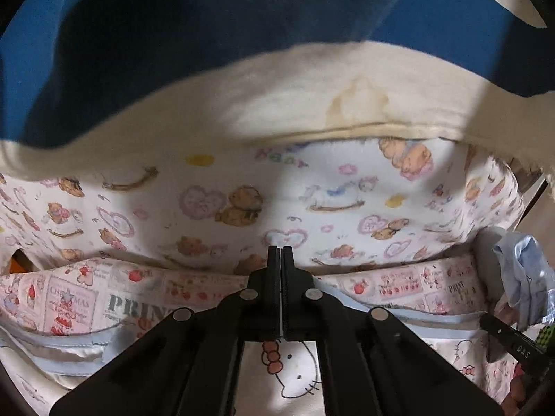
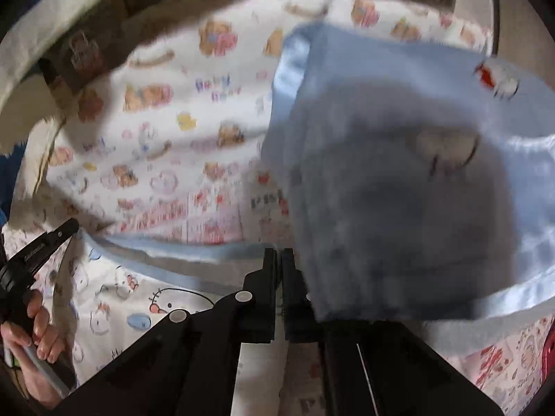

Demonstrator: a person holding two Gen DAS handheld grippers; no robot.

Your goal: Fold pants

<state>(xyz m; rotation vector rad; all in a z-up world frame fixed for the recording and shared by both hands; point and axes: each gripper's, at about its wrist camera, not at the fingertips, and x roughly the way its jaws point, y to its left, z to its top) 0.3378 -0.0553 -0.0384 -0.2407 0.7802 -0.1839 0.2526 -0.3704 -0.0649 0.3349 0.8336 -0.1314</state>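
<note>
Two tools, and both read as closed to me. In the left wrist view, my left tool point(image 1: 280, 253) has its jaws pressed together with nothing visible between them; it points down at the printed bedding point(image 1: 208, 208), with no blue cloth at its tips. A pale blue band point(image 1: 399, 312) runs across just under and to the right of it, and I cannot say for certain whether that is an edge of the pants or trim on the bedding. At the right edge of this view a crumpled bit of the pants point(image 1: 523, 277) hangs near the right tool point(image 1: 510, 343). In the right wrist view, blurred, the right tool's jaws are also together, only a slit between them; the light blue pants point(image 2: 399, 180) rise up and to the right of the fingers, draped over the right finger and lifted off the bedding. I judge the cloth is pinched there, but the pinch itself is hidden. The bulk lies right of the tool, a satin edge point(image 2: 288, 79) running up the left side. The left tool, held in a hand point(image 2: 31, 339), sits well off to the far left, so the right is nearer for the fold.
</note>
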